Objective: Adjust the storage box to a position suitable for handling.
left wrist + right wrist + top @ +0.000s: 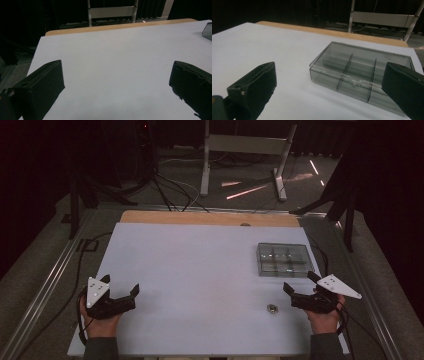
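A clear smoky plastic box (283,259) with several compartments lies on the white table sheet (200,270) at the right, its lid down. In the right gripper view the box (352,72) is just ahead, a small latch on its near wall. A small metallic piece (272,308) lies on the sheet in front of the box. My right gripper (300,281) rests near the right front edge, open, with nothing between its fingers, just right of the metallic piece. My left gripper (120,285) rests at the left front, open and holding nothing. A corner of the box (207,30) shows in the left gripper view.
A wooden table edge (210,218) runs along the far side of the sheet. Cables (170,190) and a metal frame (245,150) stand on the floor behind. Metal rails (45,290) flank the table.
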`<move>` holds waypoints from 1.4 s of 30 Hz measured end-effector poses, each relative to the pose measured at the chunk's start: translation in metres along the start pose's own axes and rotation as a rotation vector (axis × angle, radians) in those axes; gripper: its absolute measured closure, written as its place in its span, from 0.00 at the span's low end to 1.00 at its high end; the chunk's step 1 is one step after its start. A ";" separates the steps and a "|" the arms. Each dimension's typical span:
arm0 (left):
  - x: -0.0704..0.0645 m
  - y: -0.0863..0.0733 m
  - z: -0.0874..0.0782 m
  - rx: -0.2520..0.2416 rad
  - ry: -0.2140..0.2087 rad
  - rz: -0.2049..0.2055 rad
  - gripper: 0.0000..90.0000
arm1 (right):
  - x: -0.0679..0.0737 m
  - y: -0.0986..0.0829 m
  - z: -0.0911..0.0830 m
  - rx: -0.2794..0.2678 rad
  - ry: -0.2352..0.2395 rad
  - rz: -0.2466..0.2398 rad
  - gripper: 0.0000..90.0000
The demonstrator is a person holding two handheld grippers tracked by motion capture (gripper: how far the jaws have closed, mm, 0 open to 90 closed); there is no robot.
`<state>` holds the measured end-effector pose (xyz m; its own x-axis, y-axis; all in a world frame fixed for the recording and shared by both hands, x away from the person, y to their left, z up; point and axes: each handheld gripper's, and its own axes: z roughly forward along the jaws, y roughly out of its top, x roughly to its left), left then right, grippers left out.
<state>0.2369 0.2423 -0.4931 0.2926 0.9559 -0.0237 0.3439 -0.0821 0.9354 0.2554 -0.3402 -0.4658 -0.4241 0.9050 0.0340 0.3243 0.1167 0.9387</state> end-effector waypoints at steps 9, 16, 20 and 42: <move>-0.002 -0.001 0.001 0.005 0.003 0.001 0.00 | -0.007 0.026 0.006 0.004 -0.023 -0.016 0.00; -0.002 -0.002 0.002 0.009 0.006 0.000 0.00 | -0.014 0.039 0.015 0.011 -0.036 -0.010 0.00; -0.002 -0.003 0.003 0.015 0.005 0.004 0.00 | -0.019 0.046 0.023 0.016 -0.048 -0.007 0.00; -0.005 -0.004 0.007 0.025 -0.004 0.004 0.00 | -0.066 0.061 0.066 0.080 -0.129 0.006 0.21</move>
<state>0.2400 0.2361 -0.4994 0.2975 0.9545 -0.0212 0.3646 -0.0930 0.9265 0.3595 -0.3659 -0.4332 -0.3110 0.9504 -0.0094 0.3956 0.1384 0.9079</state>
